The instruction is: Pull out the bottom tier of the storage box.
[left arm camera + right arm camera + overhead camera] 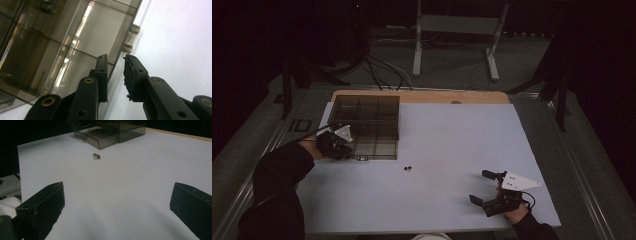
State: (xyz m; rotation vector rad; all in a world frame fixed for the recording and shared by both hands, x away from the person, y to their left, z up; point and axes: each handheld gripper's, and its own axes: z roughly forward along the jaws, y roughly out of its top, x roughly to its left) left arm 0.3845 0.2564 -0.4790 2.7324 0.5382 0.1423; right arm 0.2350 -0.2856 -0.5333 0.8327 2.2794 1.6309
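Note:
A smoked clear compartment box [367,125] lies at the table's far left, with its lid down. My left gripper [348,152] is at the box's near edge, beside the small latch [362,158]. In the left gripper view its jaws [115,58] stand a little apart astride the box's edge [75,37], just short of the latch [131,37]; the pads do not press on it. A small dark double bead [407,168] lies on the white table [452,140] right of the box. My right gripper [478,186] rests wide open and empty near the front right, facing the bead [96,156] and the box [110,132].
The white tabletop has a wooden strip [422,96] along its far edge. A metal stand [457,30] and cables [382,70] are on the floor beyond the table. A dark sleeve [277,185] comes in at the lower left.

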